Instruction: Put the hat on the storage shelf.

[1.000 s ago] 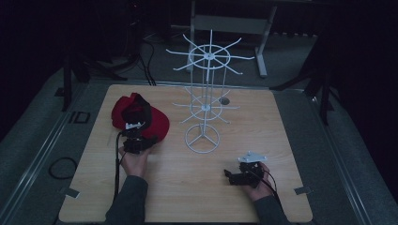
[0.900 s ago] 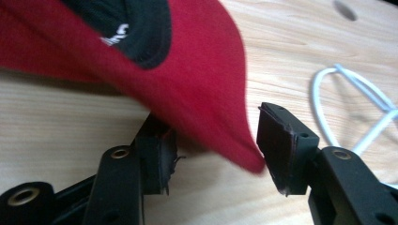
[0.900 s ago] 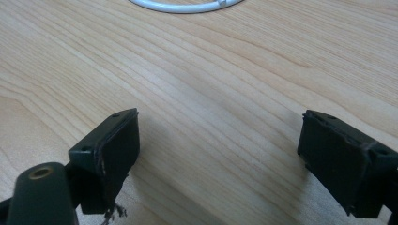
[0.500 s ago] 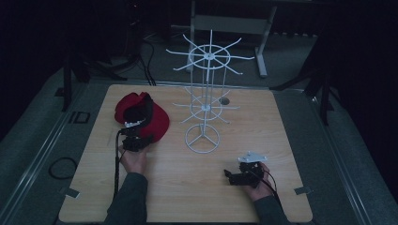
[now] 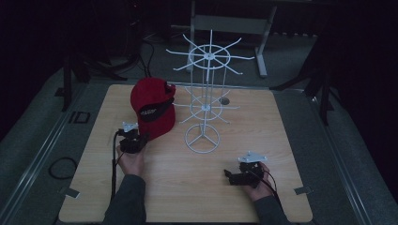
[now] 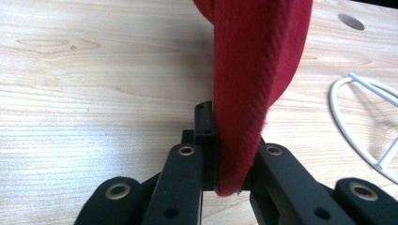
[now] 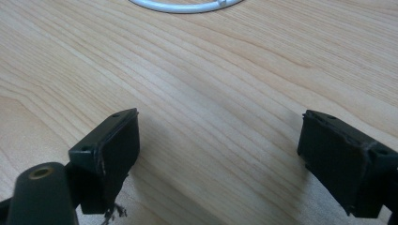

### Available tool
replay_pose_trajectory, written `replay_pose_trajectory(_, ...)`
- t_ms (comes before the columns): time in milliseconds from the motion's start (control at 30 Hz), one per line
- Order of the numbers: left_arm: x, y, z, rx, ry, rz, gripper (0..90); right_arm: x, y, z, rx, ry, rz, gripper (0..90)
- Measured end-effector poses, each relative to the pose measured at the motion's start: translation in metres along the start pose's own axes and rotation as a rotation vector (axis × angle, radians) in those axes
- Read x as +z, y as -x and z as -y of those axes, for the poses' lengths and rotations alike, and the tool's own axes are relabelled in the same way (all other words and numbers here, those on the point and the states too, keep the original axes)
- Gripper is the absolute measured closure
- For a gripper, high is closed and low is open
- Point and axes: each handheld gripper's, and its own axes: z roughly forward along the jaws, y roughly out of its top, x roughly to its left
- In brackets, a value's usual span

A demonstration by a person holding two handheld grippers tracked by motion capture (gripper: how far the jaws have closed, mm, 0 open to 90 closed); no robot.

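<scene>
The left gripper (image 6: 230, 164) has just closed on the brim of the red cap (image 5: 152, 110), not yet hung on the white rack (image 5: 204, 101), while the right gripper (image 7: 220, 159) rests open.

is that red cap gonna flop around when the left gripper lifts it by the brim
Probably only a little. The left gripper has just closed on the brim edge of the red cap, and the brim looks stiff, holding its curve. The fabric crown looks soft and may sag or swing. It seems light, so the pinch should hold, though the cap could pivot near the white rack.
</scene>
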Motion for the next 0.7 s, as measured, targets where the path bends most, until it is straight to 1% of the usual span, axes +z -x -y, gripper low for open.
replay_pose_trajectory(33,0.0,0.0,0.0,0.0,0.0,0.0,86.0,0.0,0.0,0.0,0.0,0.0,0.0,13.0)
replay_pose_trajectory(167,-0.001,-0.002,0.002,0.005,0.033,0.014,86.0,0.0,0.0,0.0,0.0,0.0,0.0,13.0)
replay_pose_trajectory(200,-0.002,-0.002,0.002,0.018,0.041,0.009,86.1,0.0,0.0,0.0,0.0,0.0,0.0,13.1)
replay_pose_trajectory(300,-0.003,-0.002,0.002,0.021,0.049,0.006,86.2,0.0,0.0,0.0,0.001,0.0,0.0,13.0)
replay_pose_trajectory(367,-0.006,-0.001,0.001,0.024,0.065,0.0,86.2,0.0,0.0,0.0,0.001,0.0,0.0,13.1)
replay_pose_trajectory(400,-0.008,0.0,-0.001,0.027,0.083,-0.001,86.3,0.0,0.0,0.0,0.0,0.0,0.0,13.1)
replay_pose_trajectory(433,-0.008,0.0,-0.001,0.027,0.083,-0.001,86.3,0.0,0.0,0.0,0.0,0.0,0.0,13.1)
replay_pose_trajectory(533,-0.013,0.001,-0.003,0.033,0.109,-0.005,86.3,0.0,0.0,0.0,0.0,0.0,0.0,13.0)
replay_pose_trajectory(600,-0.018,0.003,-0.007,0.035,0.137,-0.009,86.3,0.0,0.0,0.0,0.001,0.0,0.0,13.0)
replay_pose_trajectory(700,-0.022,0.003,-0.011,0.044,0.154,-0.01,86.3,0.0,0.0,0.0,0.0,0.0,0.0,13.1)
